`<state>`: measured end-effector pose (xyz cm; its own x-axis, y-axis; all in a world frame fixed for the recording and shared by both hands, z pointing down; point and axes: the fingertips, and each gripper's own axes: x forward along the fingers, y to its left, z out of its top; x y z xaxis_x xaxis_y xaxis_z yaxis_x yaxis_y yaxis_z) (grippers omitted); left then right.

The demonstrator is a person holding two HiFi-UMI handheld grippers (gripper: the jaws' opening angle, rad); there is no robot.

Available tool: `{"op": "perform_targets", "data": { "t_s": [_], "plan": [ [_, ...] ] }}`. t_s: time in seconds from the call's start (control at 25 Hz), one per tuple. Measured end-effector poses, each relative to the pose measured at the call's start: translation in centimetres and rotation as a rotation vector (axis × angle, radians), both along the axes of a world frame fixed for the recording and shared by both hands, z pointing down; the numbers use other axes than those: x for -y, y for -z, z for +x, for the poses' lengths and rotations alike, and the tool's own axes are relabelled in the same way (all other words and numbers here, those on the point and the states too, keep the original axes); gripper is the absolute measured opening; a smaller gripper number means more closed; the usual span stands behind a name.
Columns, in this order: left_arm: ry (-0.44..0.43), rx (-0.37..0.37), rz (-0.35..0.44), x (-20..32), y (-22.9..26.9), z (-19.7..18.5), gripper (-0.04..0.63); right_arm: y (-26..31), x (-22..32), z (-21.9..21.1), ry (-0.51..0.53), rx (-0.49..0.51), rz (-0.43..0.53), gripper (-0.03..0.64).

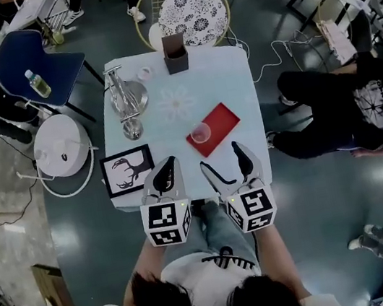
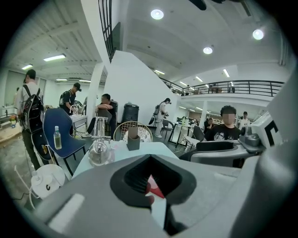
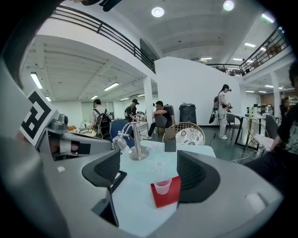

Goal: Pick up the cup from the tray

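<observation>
A small clear cup (image 1: 201, 134) stands upright on the left end of a red tray (image 1: 217, 125), on the table's pale cloth. In the right gripper view the cup (image 3: 162, 186) and tray (image 3: 172, 193) lie straight ahead, between the jaws and beyond them. My right gripper (image 1: 220, 157) hangs open over the near table edge, just short of the tray, with nothing in it. Beside it on the left, my left gripper (image 1: 168, 167) is shut and empty. Its own view shows only a sliver of red tray (image 2: 153, 187) through the gap between its pads.
A framed deer picture (image 1: 128, 171) lies just left of the left gripper. Farther back stand a metal stand on a round base (image 1: 127, 98) and a brown box (image 1: 175, 53). A wicker chair (image 1: 184, 7) stands behind the table, and a person (image 1: 345, 110) sits at the right.
</observation>
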<state>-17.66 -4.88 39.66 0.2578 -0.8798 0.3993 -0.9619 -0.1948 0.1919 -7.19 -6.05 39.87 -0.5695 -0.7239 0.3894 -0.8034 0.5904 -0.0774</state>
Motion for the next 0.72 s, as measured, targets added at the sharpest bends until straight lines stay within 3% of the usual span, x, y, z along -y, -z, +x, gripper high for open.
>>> {"op": "perform_targets", "data": {
  "t_s": [0.32,0.56,0.72],
  "plan": [
    [0.018,0.052,0.041,2.9,-0.1,-0.6,0.000,-3.2,2.3,-1.3,0.049,0.002,-0.011,0.422],
    [0.042,0.077,-0.013,3.9,-3.6,-1.1,0.000,-7.2,5.1,-2.2,0.050,-0.008,-0.031,0.430],
    [0.083,0.072,-0.063,5.0,-6.0,-1.0,0.000,-10.7,6.6,-2.0,0.074,-0.067,-0.068,0.431]
  ]
}}
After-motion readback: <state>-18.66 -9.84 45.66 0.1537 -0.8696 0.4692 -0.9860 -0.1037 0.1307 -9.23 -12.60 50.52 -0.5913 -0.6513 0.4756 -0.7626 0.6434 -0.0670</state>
